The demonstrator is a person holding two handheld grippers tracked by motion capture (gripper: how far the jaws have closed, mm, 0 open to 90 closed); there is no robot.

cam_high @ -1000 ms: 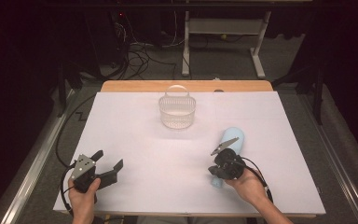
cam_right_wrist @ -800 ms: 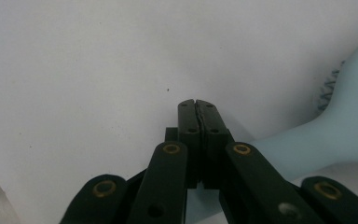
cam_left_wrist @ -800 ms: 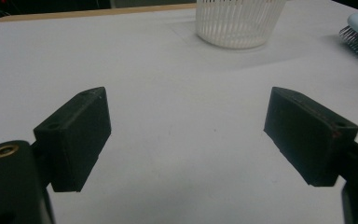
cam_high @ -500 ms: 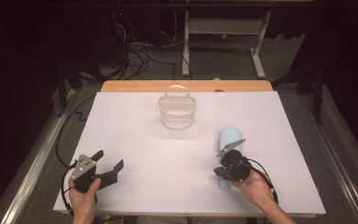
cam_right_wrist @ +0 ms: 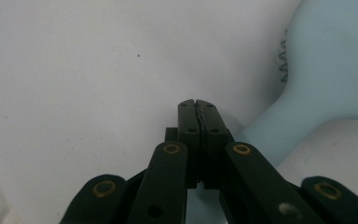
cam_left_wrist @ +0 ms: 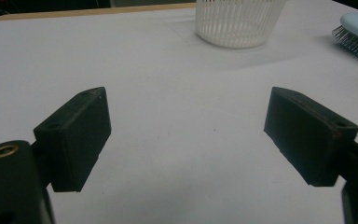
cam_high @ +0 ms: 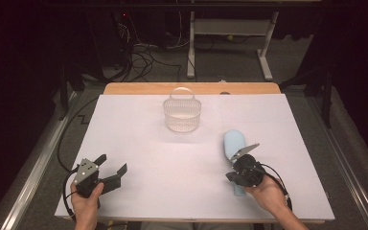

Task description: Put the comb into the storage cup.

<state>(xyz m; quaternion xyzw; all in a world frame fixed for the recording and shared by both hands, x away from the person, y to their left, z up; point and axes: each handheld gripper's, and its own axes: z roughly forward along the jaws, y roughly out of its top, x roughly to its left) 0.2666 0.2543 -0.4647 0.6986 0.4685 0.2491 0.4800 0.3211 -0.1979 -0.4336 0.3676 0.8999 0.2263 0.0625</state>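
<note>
Right hand-held gripper [cam_high: 235,168]: jaws fully closed, pads pressed flat together, nothing between them. Right gripper view confirms it, the two black jaws meet along a thin seam with empty white worktop [cam_high: 139,143] beyond the tip. It sits over the handle of the light blue hairbrush [cam_high: 234,143], at about 5 o'clock on the worktop in the high view. In the right gripper view the brush handle [cam_right_wrist: 279,126] runs just beside the closed jaws on their 3 o'clock side, outside the grip; cannot tell whether it touches the jaw body. Grey three-cornered plate on top of the gripper is tilted up.

Brush lies flat on the worktop, head pointing to 12 o'clock, handle toward 6 o'clock and partly hidden under the gripper and hand. Left gripper view shows the bristles along the head's lower edge, so the brush lies bristle side down.

Left hand-held gripper [cam_high: 106,171]: jaws wide apart, holding nothing, touching nothing I can see. At about 7 o'clock on the worktop, well apart from the brush. Bare worktop between the two pads in the left gripper view.

White slatted basket [cam_high: 182,114] with a hoop handle stands upright near 12 o'clock, well apart from both grippers.

No brands, labels or legible writing on anything.
</note>
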